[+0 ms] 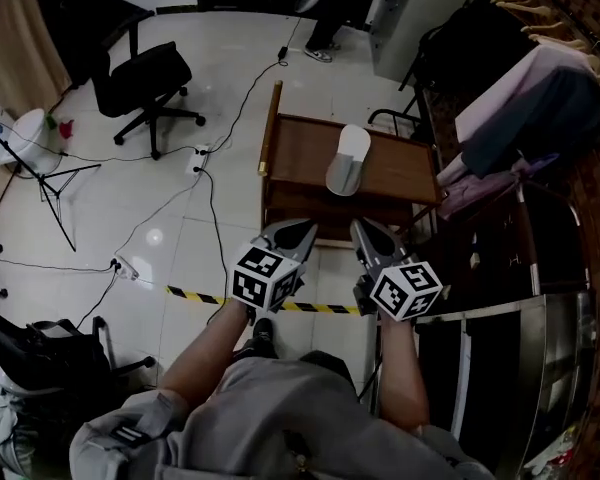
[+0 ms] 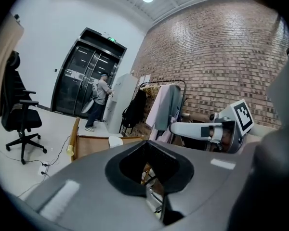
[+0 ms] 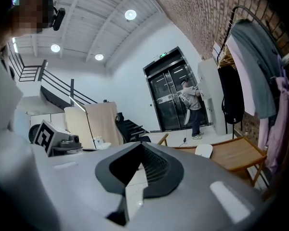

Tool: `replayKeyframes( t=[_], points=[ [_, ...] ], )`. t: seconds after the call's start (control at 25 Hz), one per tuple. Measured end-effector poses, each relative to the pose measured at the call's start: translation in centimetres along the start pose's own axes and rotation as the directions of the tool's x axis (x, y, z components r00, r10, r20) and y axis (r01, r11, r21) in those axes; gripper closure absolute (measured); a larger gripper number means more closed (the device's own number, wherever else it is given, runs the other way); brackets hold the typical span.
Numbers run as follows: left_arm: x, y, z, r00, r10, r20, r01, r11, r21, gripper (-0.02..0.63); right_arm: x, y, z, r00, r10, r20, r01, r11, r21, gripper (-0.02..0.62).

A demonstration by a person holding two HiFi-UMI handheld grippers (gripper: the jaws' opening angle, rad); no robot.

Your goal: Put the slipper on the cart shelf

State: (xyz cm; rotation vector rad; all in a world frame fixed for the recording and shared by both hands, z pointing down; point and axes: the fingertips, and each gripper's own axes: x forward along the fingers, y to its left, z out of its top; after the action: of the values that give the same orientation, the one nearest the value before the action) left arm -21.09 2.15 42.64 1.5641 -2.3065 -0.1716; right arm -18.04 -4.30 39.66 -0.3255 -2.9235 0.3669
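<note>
- Writing: nothing readable. Each gripper carries 1 cube with black-and-white square markers, left cube (image 1: 261, 276) and right cube (image 1: 406, 290). A small green sign (image 2: 111, 39) sits above the dark double doors (image 2: 84, 83); its text is too small to read.
- Slipper (image 1: 348, 158): pale, lying flat on the top shelf of the wooden cart (image 1: 290, 168), right of centre and toward the far edge. Neither gripper touches it.
- Left gripper (image 1: 302, 232): jaws clenched together, nothing between them. It is held above the cart's near edge.
- Right gripper (image 1: 364, 230): jaws pressed tight, empty, just beside the left one.
- Floor: a yellow-and-black hazard tape strip (image 1: 195, 295) runs across the tiles below the grippers, on the person's side of the cart. Cables trail to a power strip (image 1: 198, 158).
- Left of the cart: black office chair (image 1: 145, 83) and a tripod stand (image 1: 50, 183).
- Right of the cart: clothes rack (image 1: 540, 98) hung with garments, close against the cart's right side.
- Far end: a person (image 2: 101, 97) stands by the doors next to a white cabinet (image 2: 120, 109).
</note>
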Motion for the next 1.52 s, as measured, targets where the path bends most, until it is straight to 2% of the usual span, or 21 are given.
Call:
replayKeyframes(
  t=[0.28,0.6,0.8,1.0,1.24,1.52],
  points=[
    [5.4,5.0,-0.1,0.998,-0.018,-0.054,0.016,0.999,-0.029,0.598,4.0,-4.9,-1.0,0.997,-0.072,-0.038,0.073,0.996,0.045,0.595],
    [11.9,8.0,1.1,0.996,0.011,-0.085,-0.012,1.000,-0.018,0.598,9.1,-12.0,-0.5,0.996,-0.078,-0.048,0.082,0.994,0.073,0.595],
    [15.4,8.8,1.6,0.993,0.061,-0.105,-0.064,0.998,-0.020,0.598,12.2,-16.5,0.3,0.998,-0.051,-0.040,0.054,0.996,0.076,0.595],
    [17.9,10.3,0.3,0.982,0.113,-0.151,-0.116,0.993,-0.011,0.598,13.6,-19.9,-1.9,0.993,-0.047,-0.108,0.055,0.995,0.079,0.595],
    [21.4,13.4,-2.2,0.975,0.113,-0.190,-0.125,0.991,-0.051,0.598,15.4,-24.9,-6.7,0.966,-0.106,-0.236,0.133,0.986,0.102,0.570],
    [25.2,16.5,-6.1,0.959,0.082,-0.270,-0.106,0.992,-0.073,0.598,19.2,-29.2,-12.8,0.910,-0.197,-0.365,0.250,0.963,0.105,0.479]
  ],
)
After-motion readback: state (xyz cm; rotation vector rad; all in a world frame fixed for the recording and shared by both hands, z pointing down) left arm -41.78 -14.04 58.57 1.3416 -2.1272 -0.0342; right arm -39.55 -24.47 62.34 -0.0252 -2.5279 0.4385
